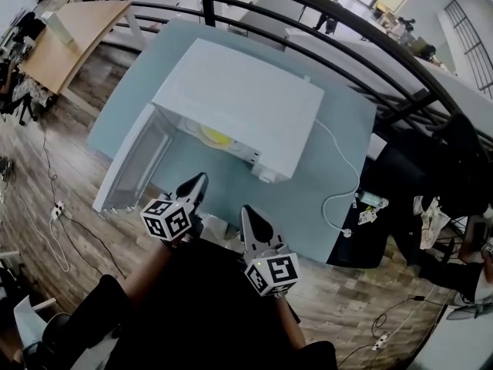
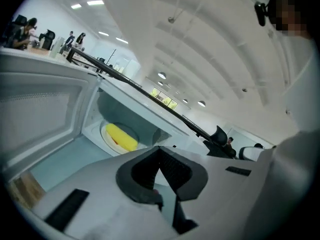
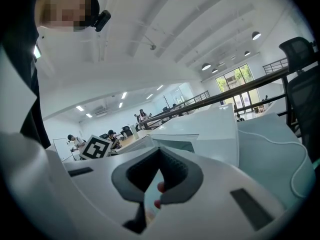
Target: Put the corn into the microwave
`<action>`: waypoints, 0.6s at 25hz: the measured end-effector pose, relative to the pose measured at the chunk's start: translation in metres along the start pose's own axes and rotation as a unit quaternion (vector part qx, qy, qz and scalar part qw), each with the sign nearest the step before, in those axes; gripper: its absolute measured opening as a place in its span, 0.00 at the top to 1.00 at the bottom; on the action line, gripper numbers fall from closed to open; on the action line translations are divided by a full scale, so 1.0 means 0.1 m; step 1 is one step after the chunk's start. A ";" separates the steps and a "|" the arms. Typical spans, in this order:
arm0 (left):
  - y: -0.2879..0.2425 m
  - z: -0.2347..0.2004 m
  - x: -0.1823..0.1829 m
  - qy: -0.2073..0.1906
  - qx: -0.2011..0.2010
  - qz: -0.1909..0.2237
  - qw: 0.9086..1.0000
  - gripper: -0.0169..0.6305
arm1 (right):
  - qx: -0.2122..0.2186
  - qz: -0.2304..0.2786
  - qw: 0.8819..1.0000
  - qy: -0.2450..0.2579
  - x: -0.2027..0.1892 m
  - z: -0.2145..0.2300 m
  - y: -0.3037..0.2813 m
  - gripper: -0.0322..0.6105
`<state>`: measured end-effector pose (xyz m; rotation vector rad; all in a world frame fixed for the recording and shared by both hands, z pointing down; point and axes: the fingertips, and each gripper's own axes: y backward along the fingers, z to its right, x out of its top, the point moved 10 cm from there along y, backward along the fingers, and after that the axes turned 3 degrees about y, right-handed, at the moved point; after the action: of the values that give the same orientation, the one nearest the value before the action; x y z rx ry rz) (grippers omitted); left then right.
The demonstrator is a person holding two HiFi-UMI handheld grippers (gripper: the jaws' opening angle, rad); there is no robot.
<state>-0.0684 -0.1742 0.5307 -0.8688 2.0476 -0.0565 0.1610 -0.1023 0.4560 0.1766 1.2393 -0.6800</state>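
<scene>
A pale blue-grey tabletop (image 1: 339, 179) carries the white box-shaped microwave (image 1: 246, 99), which stands near its middle. The microwave's hinged white door with a see-through window (image 1: 135, 164) is swung fully open to the left of the oven's mouth.

In front of the microwave, on the person's side, both tools hover above the table edge and point toward the oven. The left gripper (image 1: 200, 182), grey-jawed with a marker cube, sits just before the open cavity, its jaws pressed together with nothing between them (image 2: 160, 150). The right gripper (image 1: 248, 214), of the same make, is before the microwave's closed right half, its jaws likewise together and empty (image 3: 160, 151).

A thin white power cable (image 1: 339, 160) loops over the table to the right of the microwave.

Inside the microwave lies a round white plate (image 2: 104, 130). The yellow corn cob (image 2: 121, 137) rests on that plate, within the cavity.
</scene>
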 end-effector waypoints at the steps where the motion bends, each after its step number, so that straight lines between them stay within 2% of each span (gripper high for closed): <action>1: 0.04 0.08 -0.01 -0.015 -0.005 0.002 1.000 0.97 | 0.000 0.001 1.000 0.000 -0.01 -0.01 0.05 0.94; 5: 0.21 0.36 -0.08 -0.081 -0.012 0.005 0.997 0.97 | 0.004 0.008 1.000 -0.002 -0.06 -0.05 0.24 0.94; 10: 0.43 0.66 -0.18 -0.126 -0.021 0.013 0.992 0.97 | 0.006 0.014 1.000 0.001 -0.10 -0.10 0.48 0.94; 15: 0.64 0.87 -0.32 -0.132 -0.028 0.026 0.990 0.97 | 0.012 0.016 1.000 0.009 -0.19 -0.17 0.72 0.94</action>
<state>-0.0276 -0.0830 0.4789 -0.8107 1.8281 0.1390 0.1848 -0.0300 0.4509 0.2232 1.2438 -0.6666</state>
